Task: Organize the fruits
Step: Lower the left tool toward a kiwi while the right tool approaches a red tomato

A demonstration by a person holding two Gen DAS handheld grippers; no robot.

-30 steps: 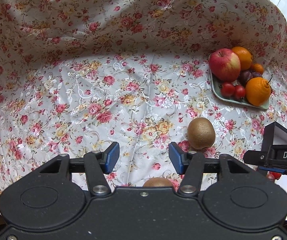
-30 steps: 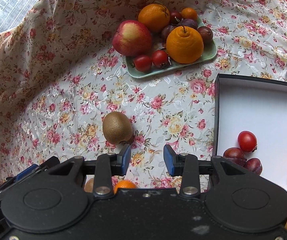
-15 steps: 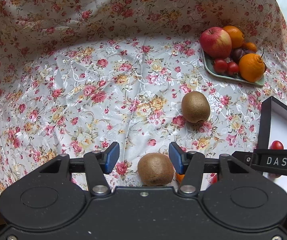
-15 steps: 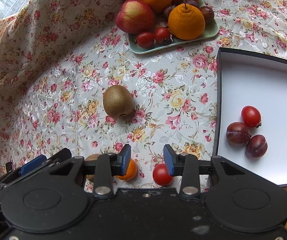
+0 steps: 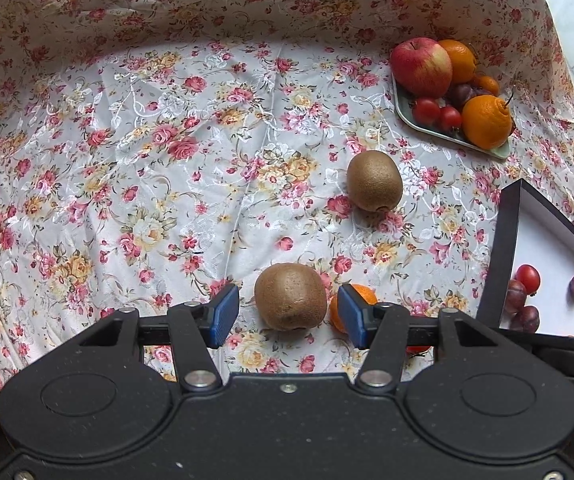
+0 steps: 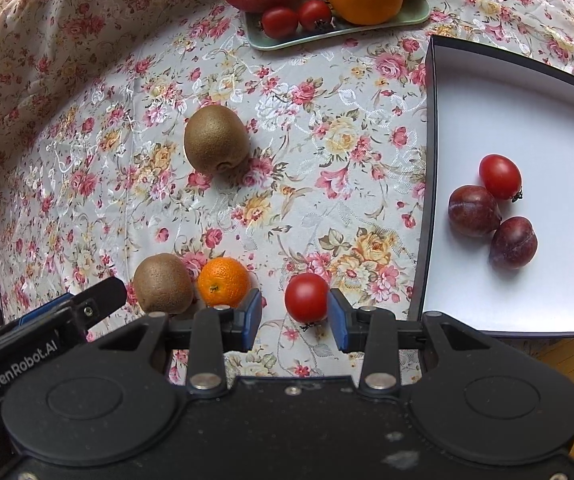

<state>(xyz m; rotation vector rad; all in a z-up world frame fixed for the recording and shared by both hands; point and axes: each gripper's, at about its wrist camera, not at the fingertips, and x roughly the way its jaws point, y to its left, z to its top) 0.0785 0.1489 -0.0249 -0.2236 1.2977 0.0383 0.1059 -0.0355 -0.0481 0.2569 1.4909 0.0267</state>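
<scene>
Loose on floral cloth [image 6: 319, 128], 4 fruits: 2 kiwis, near one [image 5: 290, 297] and far one [image 5: 374, 180] mid-cloth; 1 mandarin [image 6: 223, 282] touching near kiwi; 1 cherry tomato [image 6: 307, 297]

Green tray [image 6: 415, 16] at far edge: 1 apple [image 5: 421, 66], 2 tomatoes, 3 oranges counted in left view, dark plums partly hidden, count unclear

White box [image 6: 519, 120] at right edge: 1 tomato, 3 plums, 1 orange fruit cut off by frame

Left gripper [image 5: 288, 316]: about half open, straddling near kiwi, pads clear of it, nothing held

Right gripper [image 6: 295, 321]: narrow gap, straddling cherry tomato, contact not discernible
</scene>
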